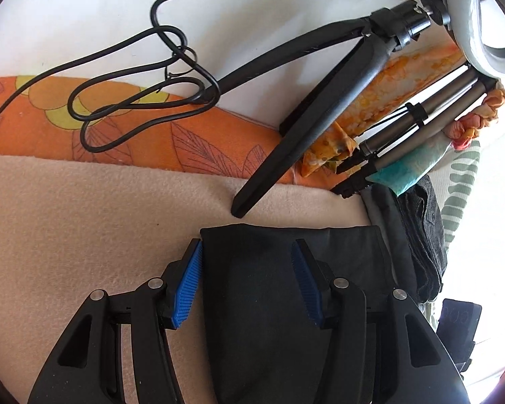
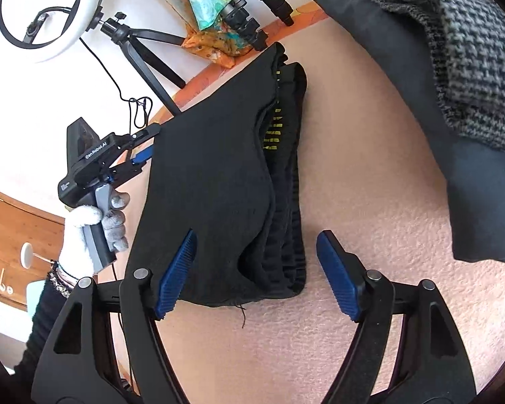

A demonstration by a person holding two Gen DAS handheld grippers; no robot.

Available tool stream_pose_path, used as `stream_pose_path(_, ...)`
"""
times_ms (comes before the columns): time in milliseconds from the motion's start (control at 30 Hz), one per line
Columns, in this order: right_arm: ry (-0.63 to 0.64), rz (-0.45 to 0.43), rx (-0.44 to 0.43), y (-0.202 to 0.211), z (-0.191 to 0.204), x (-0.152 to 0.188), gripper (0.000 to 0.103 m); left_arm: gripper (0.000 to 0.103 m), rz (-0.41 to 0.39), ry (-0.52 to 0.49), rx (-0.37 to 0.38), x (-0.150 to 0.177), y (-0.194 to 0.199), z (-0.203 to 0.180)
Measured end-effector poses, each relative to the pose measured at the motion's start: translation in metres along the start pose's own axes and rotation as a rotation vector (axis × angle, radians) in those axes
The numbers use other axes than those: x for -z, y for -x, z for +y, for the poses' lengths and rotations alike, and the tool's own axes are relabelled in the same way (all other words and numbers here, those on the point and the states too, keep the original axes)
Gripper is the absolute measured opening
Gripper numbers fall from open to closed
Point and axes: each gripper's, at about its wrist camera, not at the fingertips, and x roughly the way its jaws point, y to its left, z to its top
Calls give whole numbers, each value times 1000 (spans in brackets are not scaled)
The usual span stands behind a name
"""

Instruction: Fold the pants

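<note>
Black soft pants (image 2: 215, 181) lie on the fuzzy pink blanket (image 2: 370, 235) and they already look folded. They make a thick bundle with layers stacked on top of each other. Along one side you can see the stretchy ribbed waistband with little yellow marks (image 2: 275, 124). A loose thread hangs out at the near edge.

On the right side, the right tool (image 2: 256, 269) sits low over the near end of the bundle. Its two blue pads are wide apart and it holds nothing. One pad is over the black cloth and the other is over the blanket.

Over on the left, the left tool (image 1: 247, 279) has its blue pads apart too, with the far corner of the pants between them. It does not look like it is squeezing the cloth. In the right view a white-gloved hand (image 2: 94, 225) grips its handle.

So most of the job looks done. Maybe one more fold is left to make it smaller, or just a bit of smoothing. I cannot tell which.

Other clothes, a dark grey one and a grey checked knit one (image 2: 461, 43), wait near the top corner. A black tripod with a white ring light (image 2: 84, 10) stands past the blanket.
</note>
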Motion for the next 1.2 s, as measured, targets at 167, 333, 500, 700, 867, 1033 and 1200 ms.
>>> stream_pose_path(167,28,-6,4,-5,7,2,68,37,-11,6,-9,-1,-3,-1)
stream_pose_path(333,21,-3,41,-5,7,2,33,11,-20,-43,-42,3,-7,-8)
stream_pose_path(500,1,-3,41,-7,7,2,25,7,-84,-119,-71,3,6,-23)
stream_pose_path(700,67,-34,90,3,22,2,17,5,-134,-253,-104,5,24,-50)
stream_pose_path(867,95,-50,99,10,34,2,15,4,-161,-304,-110,5,36,-67)
stream_pose_path(1033,88,-45,117,7,35,4,14,4,-172,-324,-110,6,45,-74)
stream_pose_path(1200,145,-55,136,16,51,8,14,4,-186,-357,-104,8,59,-83)
